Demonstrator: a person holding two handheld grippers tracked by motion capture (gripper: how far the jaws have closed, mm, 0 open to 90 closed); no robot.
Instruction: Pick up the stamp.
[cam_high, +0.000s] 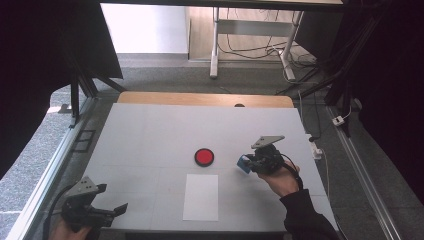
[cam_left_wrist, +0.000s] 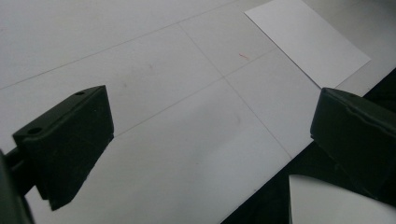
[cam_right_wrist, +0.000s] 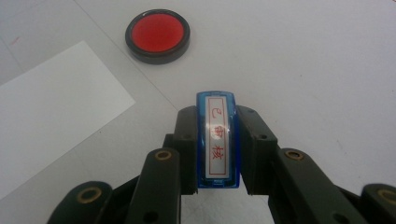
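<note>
— Location of the blue stamp (cam_right_wrist: 218, 140)?
— Clamped between the right gripper's (cam_right_wrist: 217, 144) jaws, held above the counter (cam_high: 150, 135), near the red ink pad (cam_right_wrist: 158, 35) and the white sheet (cam_right_wrist: 51, 112).
— And the left gripper (cam_left_wrist: 210, 140)?
— Jaws stood wide apart, empty, at the counter's near-left edge.

Grey carpet floor (cam_high: 165, 80), desk legs (cam_high: 215, 45) and tangled cables (cam_high: 255, 50) behind.

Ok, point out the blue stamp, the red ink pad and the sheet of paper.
blue stamp (cam_right_wrist: 218, 140): right gripper view, on its white label.
red ink pad (cam_high: 204, 156): high view, on the red centre.
sheet of paper (cam_high: 201, 197): high view, on its middle.
</note>
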